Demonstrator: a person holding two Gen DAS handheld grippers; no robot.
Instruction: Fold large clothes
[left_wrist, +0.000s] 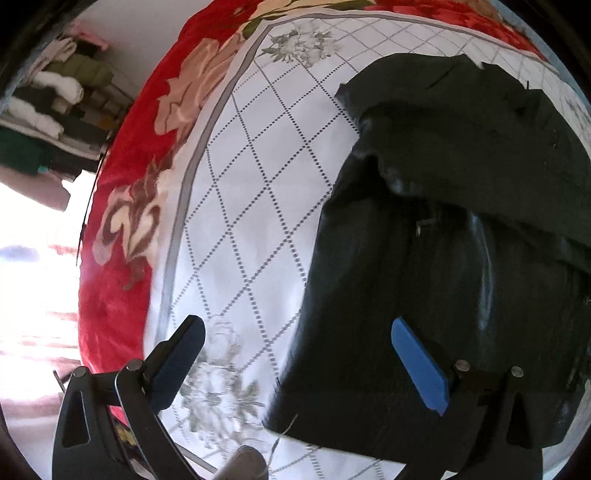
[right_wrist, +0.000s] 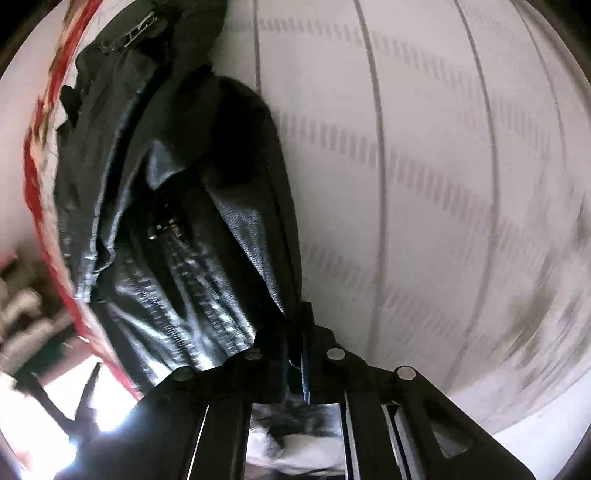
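A red floral blanket (left_wrist: 122, 295) under a white sheet (left_wrist: 258, 166), shelves of folded clothes (left_wrist: 55, 110) beyond, bright glare.

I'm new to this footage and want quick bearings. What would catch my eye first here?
The black leather jacket, partly folded, lies on the white quilted sheet and fills the right of the left wrist view. A red floral blanket borders the sheet on the left. The left gripper hangs open above the jacket's edge, while the right gripper is shut on the jacket's hem.
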